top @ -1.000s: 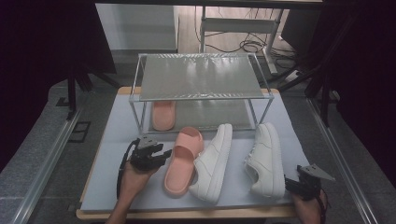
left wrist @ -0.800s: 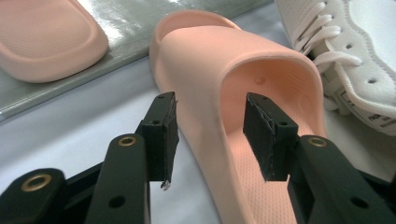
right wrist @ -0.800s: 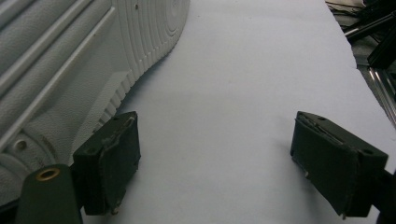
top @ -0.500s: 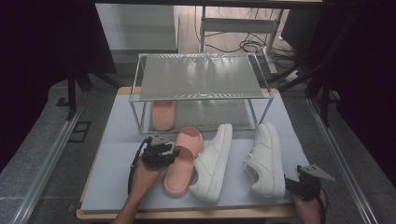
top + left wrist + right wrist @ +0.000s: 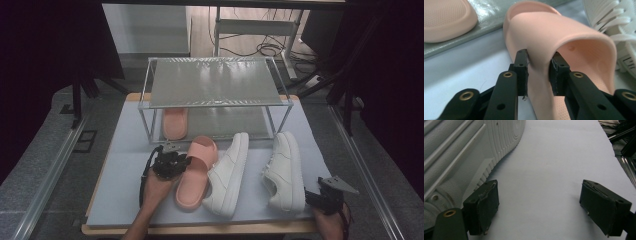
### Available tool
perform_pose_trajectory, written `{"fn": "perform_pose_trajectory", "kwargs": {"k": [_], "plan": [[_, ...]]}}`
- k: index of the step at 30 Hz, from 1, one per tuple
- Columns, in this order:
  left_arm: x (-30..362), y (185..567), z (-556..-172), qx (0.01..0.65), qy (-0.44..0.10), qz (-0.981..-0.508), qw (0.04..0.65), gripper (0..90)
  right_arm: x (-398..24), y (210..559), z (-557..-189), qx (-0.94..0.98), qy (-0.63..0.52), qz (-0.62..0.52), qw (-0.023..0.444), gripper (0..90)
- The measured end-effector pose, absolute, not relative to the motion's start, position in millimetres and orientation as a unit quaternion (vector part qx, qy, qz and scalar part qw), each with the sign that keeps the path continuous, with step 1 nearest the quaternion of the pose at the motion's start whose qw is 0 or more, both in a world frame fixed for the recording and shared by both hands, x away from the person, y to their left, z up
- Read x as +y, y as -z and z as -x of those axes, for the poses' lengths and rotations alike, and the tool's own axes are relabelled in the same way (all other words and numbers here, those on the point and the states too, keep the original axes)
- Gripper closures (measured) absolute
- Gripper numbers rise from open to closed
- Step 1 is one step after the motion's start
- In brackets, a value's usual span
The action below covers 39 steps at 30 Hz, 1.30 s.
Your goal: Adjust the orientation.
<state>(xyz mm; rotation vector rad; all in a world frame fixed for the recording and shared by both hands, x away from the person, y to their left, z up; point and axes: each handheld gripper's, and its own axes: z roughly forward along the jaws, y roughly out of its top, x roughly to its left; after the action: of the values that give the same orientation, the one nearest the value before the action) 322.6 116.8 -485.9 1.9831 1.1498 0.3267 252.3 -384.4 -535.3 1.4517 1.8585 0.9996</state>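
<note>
Two white sneakers (image 5: 227, 175) (image 5: 285, 170) lie on the pale surface (image 5: 125, 150); a second pink slipper (image 5: 175, 123) sits under the metal rack (image 5: 215, 82)

Pink slide (image 5: 564, 40) with finely dotted footbed; matching pink slide (image 5: 175, 122) on shelf. Two white sneakers (image 5: 227, 172), (image 5: 286, 170), one sole ridged. Black gripper pads (image 5: 522, 72). Pale blue-grey mat (image 5: 125, 165). Silvery rack (image 5: 215, 82).

Matt, smooth pink foam-like slipper (image 5: 564, 37); white leather-look sneaker (image 5: 456, 152) with ribbed rubbery sole; glossy metal rack (image 5: 215, 82).
</note>
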Motion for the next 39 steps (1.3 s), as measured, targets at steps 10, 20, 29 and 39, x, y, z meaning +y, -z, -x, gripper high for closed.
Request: {"fn": "perform_pose_trajectory", "kwargs": {"k": [10, 20, 29, 39], "plan": [[117.5, 482.7, -325.9, 0.458, -0.129, -0.786, 0.395, 75.1, -384.4, 535.3, -252.3, 0.695, -0.374, -0.543, 0.286, 15.5], [121.2, 477.9, -329.6, 0.463, -0.131, -0.782, 0.395, 77.1, -384.5, 535.3, -252.3, 0.696, -0.374, -0.543, 0.286, 15.5], [124.1, 472.9, -332.7, 0.469, -0.134, -0.779, 0.395, 78.5, -384.5, 535.3, -252.3, 0.696, -0.374, -0.543, 0.286, 15.5], [124.9, 460.7, -344.4, 0.476, -0.146, -0.774, 0.391, 78.7, -384.7, 535.1, -252.4, 0.696, -0.373, -0.543, 0.285, 15.4]]}}
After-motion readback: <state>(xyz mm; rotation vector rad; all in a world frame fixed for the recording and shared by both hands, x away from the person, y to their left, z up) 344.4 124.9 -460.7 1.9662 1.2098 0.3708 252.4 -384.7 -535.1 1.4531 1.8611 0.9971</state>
